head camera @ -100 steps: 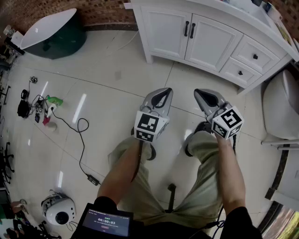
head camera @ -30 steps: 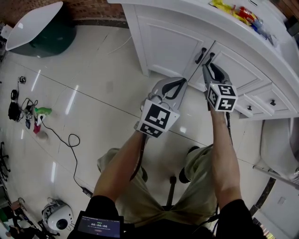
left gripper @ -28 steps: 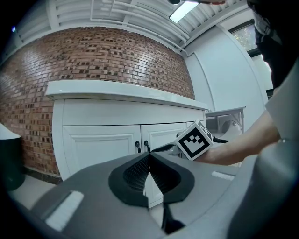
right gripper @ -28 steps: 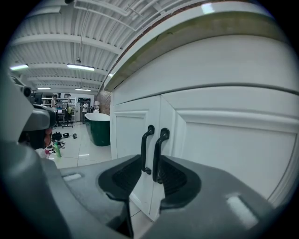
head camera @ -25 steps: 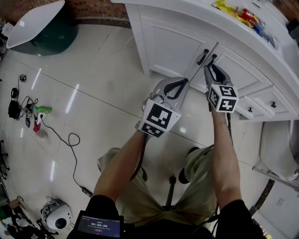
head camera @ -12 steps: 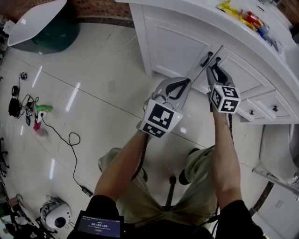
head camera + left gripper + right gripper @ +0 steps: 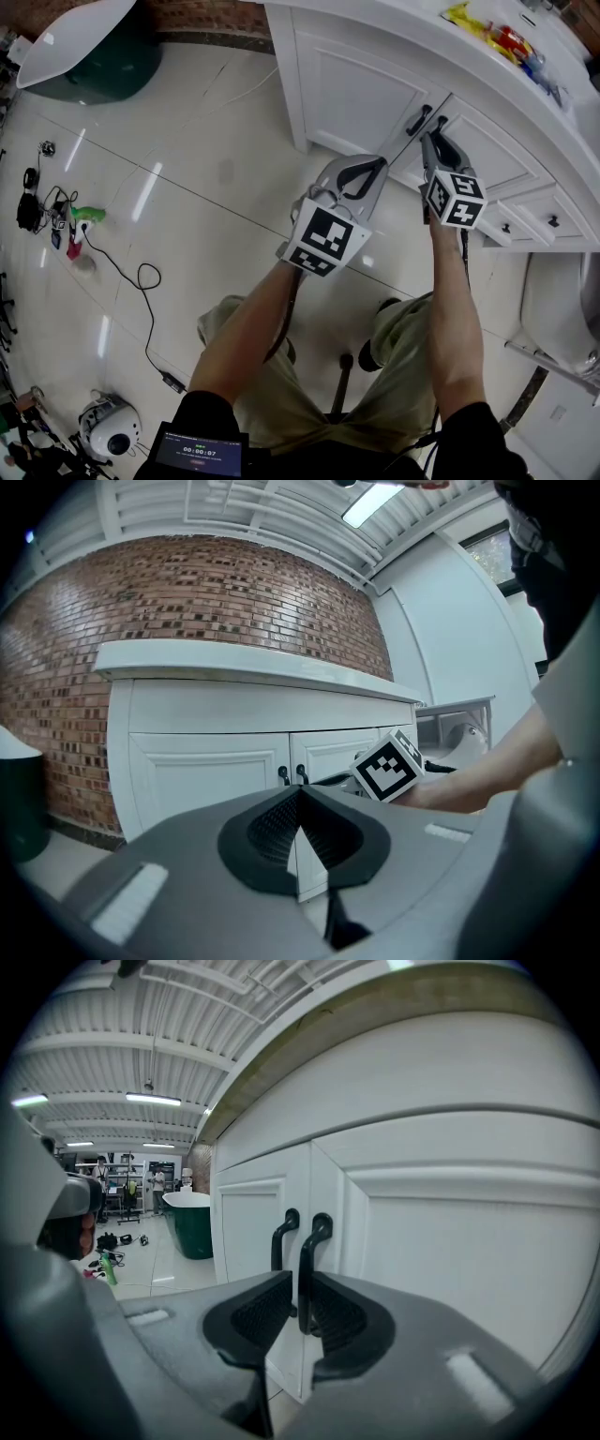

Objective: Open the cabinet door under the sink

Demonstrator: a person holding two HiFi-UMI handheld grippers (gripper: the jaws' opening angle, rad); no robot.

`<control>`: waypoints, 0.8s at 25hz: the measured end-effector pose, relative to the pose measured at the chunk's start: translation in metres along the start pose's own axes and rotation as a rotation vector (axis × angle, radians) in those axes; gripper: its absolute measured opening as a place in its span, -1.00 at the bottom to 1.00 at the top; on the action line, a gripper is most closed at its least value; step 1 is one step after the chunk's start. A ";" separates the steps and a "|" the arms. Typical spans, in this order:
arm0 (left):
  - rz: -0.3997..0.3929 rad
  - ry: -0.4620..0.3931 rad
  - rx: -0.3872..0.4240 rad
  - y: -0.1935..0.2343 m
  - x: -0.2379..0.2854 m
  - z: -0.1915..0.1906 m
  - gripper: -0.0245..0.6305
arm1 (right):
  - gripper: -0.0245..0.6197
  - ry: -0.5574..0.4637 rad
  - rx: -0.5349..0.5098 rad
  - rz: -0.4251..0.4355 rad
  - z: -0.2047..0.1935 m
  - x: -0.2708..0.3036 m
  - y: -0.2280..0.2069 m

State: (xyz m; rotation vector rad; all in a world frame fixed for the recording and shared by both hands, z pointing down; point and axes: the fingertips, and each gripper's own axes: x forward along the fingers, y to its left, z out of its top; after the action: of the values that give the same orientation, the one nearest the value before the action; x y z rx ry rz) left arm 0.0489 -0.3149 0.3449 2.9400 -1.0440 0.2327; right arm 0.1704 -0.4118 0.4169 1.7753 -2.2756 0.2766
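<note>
The vanity cabinet (image 7: 347, 84) stands directly ahead of both hand-held grippers. Its right door (image 7: 469, 1269) lies ahead-right of the right hand-held gripper (image 7: 302, 1288). The right door handle (image 7: 307, 1251), a black bar with a vertical long axis, stands between that gripper's closing jaws, and a sliver of gap shows at one pad. The left hand-held gripper (image 7: 300, 794) is farther from the doors, its jaws together and empty.

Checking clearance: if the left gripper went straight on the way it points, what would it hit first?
Probably the white cabinet front, just below the two black handles; depth is hard to judge.
</note>
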 end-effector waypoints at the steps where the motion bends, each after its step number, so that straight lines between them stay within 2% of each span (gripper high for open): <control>1: 0.000 0.000 0.000 0.000 0.000 0.000 -0.87 | -0.79 0.000 0.002 -0.002 0.000 0.000 -0.001; 20: -0.004 0.005 0.008 0.002 0.003 -0.002 -0.87 | -0.83 -0.017 0.042 0.001 0.001 0.004 -0.003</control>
State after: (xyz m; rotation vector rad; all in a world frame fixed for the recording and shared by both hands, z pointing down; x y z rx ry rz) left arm 0.0499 -0.3180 0.3469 2.9475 -1.0384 0.2443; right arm 0.1725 -0.4165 0.4170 1.8034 -2.2984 0.3130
